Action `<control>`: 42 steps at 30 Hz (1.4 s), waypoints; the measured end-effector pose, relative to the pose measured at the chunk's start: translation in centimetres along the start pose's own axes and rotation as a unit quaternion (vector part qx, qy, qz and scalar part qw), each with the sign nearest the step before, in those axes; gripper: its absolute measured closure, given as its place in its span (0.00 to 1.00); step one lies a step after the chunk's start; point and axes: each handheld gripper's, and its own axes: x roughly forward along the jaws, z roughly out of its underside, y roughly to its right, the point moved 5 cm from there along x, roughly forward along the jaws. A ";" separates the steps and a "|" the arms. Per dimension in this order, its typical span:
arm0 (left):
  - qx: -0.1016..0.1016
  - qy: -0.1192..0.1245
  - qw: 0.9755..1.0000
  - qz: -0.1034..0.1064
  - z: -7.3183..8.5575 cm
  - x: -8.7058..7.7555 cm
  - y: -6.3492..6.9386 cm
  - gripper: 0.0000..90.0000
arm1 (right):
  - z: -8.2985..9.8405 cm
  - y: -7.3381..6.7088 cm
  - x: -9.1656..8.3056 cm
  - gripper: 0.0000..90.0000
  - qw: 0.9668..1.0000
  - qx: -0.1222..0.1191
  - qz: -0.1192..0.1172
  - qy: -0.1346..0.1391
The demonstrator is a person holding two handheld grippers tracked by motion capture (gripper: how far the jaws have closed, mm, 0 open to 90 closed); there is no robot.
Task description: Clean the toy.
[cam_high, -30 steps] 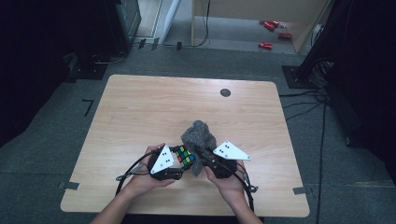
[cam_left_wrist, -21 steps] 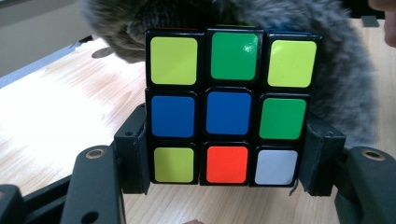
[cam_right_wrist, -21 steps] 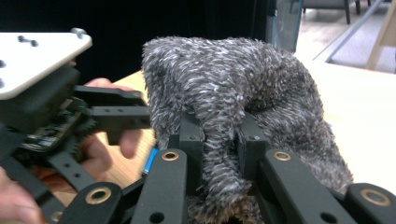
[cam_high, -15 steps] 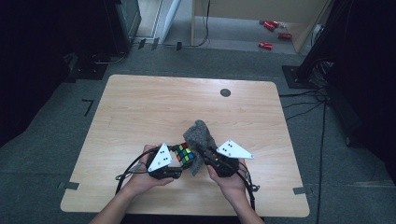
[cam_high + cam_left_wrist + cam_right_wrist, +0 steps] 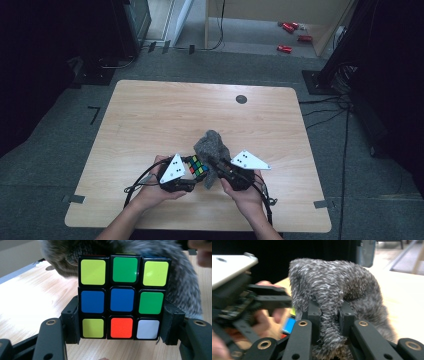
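Nothing moved since earlier, left tool clamping cube, right tool pinching grey cloth.

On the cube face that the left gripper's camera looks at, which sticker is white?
On the cube, the white sticker sits in the bottom row beside the right-hand jaw. Its neighbours are orange to the left and green above; no other sticker on that face is white.

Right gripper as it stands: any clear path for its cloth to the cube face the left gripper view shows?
Probably yes. The right gripper, shut on the grey cloth, sits beside the cube; the left fingers clamp only its sides.
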 end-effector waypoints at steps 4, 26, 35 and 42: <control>0.001 -0.003 1.000 0.002 0.1 0.1 0.0 0.39 | 0.5 1.0 0.0 0.86 1.000 0.018 0.005 -0.007; -0.006 -0.010 1.000 0.014 0.5 0.3 -0.1 0.39 | 0.3 -0.5 0.3 0.85 0.999 -0.025 -0.005 -0.021; -0.022 -0.006 0.999 0.026 0.6 0.1 -0.5 0.39 | 0.3 0.1 -0.1 0.86 1.000 -0.013 0.000 -0.021; -0.023 0.004 0.999 0.022 0.3 -0.3 -0.8 0.39 | 0.2 0.4 0.0 0.86 1.000 -0.017 0.007 -0.017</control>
